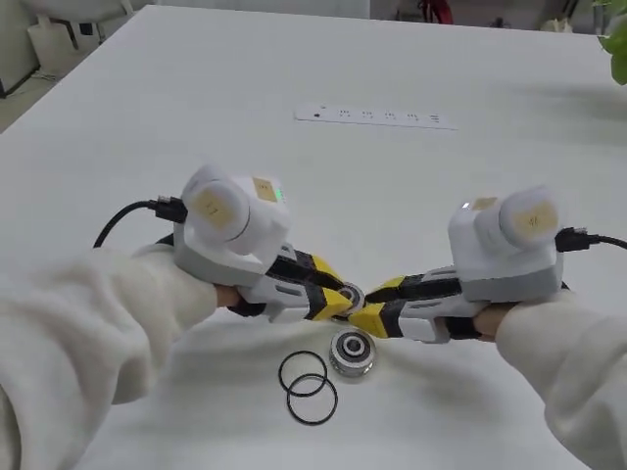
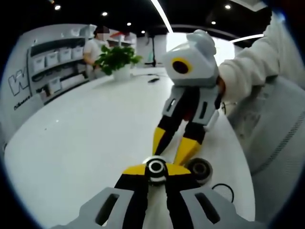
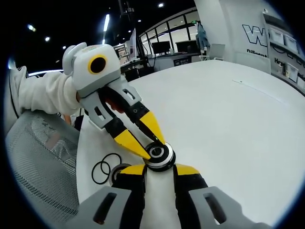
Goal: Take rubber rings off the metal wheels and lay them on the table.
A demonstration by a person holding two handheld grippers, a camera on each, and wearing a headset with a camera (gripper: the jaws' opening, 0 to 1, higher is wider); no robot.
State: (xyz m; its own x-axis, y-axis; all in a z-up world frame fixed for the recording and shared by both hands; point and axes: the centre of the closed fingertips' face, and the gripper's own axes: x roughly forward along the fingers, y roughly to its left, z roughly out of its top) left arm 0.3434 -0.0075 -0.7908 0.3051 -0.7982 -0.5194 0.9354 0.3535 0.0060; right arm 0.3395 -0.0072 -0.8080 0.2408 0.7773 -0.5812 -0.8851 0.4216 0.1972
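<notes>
Your left fingers (image 1: pixel 328 305) and right fingers (image 1: pixel 370 318) are both pinched onto one metal wheel (image 1: pixel 349 294) off the surface (image 1: pixel 196 117); spare wheel (image 1: pixel 352 352) and two rubber rings (image 1: pixel 308 386) lie below.

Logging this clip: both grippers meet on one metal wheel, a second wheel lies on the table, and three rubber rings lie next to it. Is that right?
Only the count is wrong: there are two rubber rings, not three. The head view shows them overlapping on the table next to the second wheel. The left gripper and right gripper do meet on one metal wheel.
</notes>
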